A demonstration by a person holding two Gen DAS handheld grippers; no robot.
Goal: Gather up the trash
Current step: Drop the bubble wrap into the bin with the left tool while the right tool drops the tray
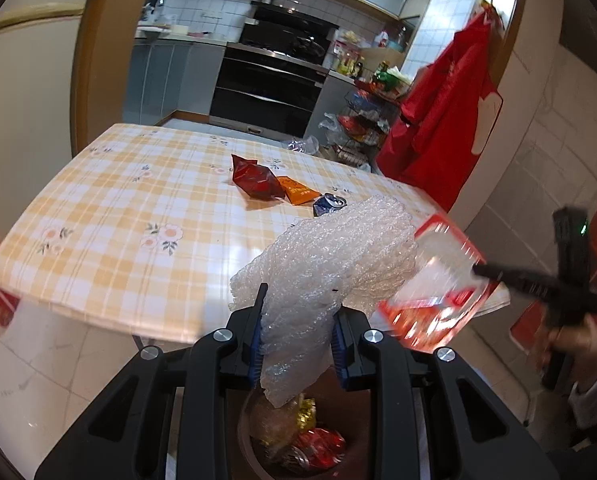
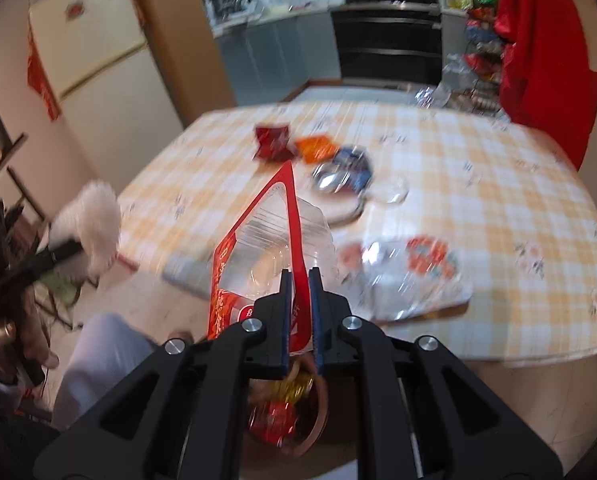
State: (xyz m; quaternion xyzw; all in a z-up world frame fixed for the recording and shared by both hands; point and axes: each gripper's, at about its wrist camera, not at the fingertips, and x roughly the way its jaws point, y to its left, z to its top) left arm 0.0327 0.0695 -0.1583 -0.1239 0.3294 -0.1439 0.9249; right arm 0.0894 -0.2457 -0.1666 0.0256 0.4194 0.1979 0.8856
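Over the brown bin (image 1: 258, 432), both grippers bring trash in to drop

Left gripper (image 1: 298, 320) pinches a wad of bubble wrap (image 1: 330, 256); right gripper (image 2: 300, 308) is clamped tight on a red-edged clear packet (image 2: 274, 240). Wrappers already lie in the bin. On the checked table (image 1: 118, 200) a dark red wrapper (image 1: 254, 178), orange packet (image 1: 296, 190), crushed can (image 1: 328, 205) and clear printed bag (image 2: 414, 276) remain, so the job seems partway done
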